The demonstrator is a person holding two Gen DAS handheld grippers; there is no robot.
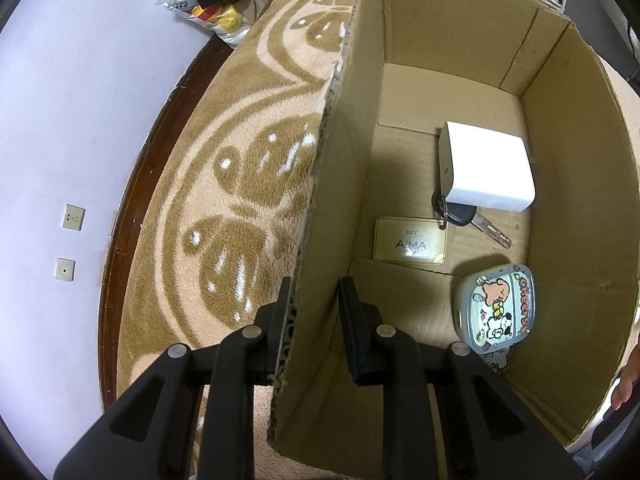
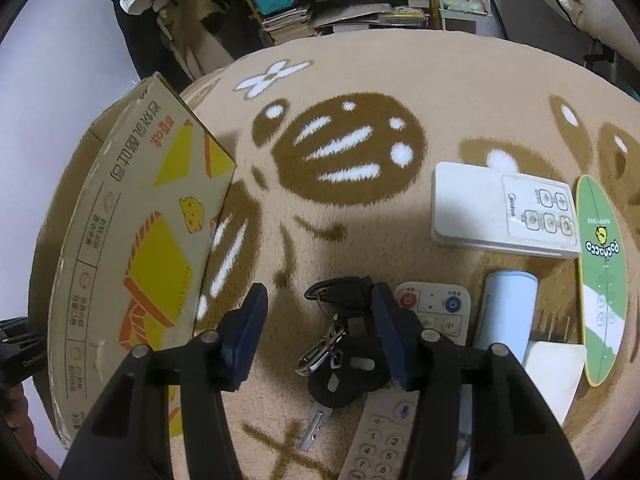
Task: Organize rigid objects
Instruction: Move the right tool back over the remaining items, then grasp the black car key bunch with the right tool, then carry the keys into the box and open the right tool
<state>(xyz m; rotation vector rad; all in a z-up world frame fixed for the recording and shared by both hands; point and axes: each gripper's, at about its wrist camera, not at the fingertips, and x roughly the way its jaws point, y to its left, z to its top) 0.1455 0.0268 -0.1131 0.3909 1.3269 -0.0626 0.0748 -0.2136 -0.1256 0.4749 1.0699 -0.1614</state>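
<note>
With my left claw [image 1: 316,320] clamped on the cardboard box [image 1: 460,40] wall, three items are boxed, my right claw [image 2: 320,328] straddles the key bunch [image 2: 340,344] unclamped, and remotes [image 2: 504,208] remain.

Open cardboard box [image 1: 460,60] w/ white charger [image 1: 486,166], key+card; black keys [image 2: 340,336] on blanket.

Left gripper [image 1: 312,312]: pointing steeply down, jaws clamped on the cardboard box [image 1: 440,40] wall.
Right gripper [image 2: 316,332]: angled down beside the box, jaws parted, gripping nothing.
</note>
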